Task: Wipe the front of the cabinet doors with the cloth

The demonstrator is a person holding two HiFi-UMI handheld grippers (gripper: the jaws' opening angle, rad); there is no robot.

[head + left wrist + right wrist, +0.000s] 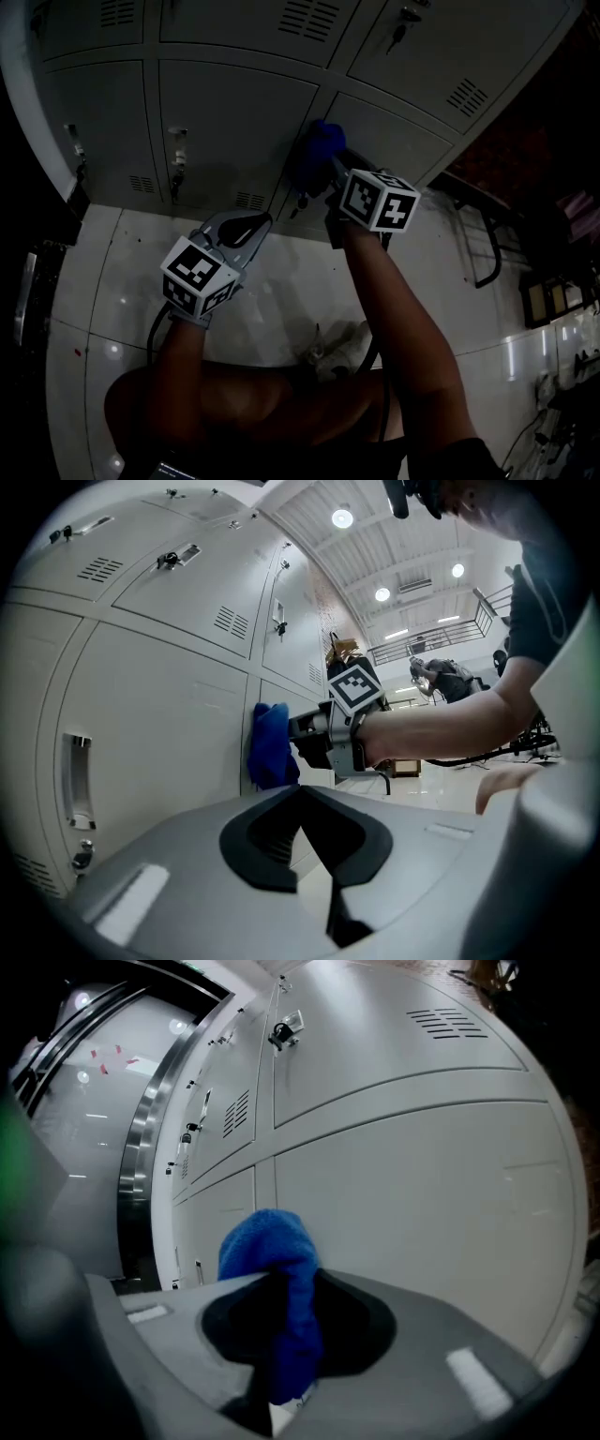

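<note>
Grey steel cabinet doors (234,122) fill the upper part of the head view. Each door has a vent-slot panel (248,200) low down and a small latch (176,155) near its edge.

Glossy pale floor (281,300) lies below the doors. A dark tubular frame (487,248) stands off to the right, possibly a chair; it is too dim to say. Nothing stands between the grippers and the doors. In the left gripper view, round ceiling lights (342,517) show overhead.

The blue cloth (319,150) is bunched and clamped in the right gripper (286,1288), with its folds rising past the jaw tips. From the left gripper view the cloth (270,747) sits pressed against a lower door beside the seam between two doors.

The right forearm (403,319) is stretched forward toward the cabinet, with the gripper's marker cube (380,199) facing up.

The left gripper (253,220) hangs back, low and to the left, clear of the doors and near the floor line. Its jaws meet at the tips with nothing between them. Its marker cube (197,275) is tilted toward the camera. The person's bent knees show at the bottom of the frame.
</note>
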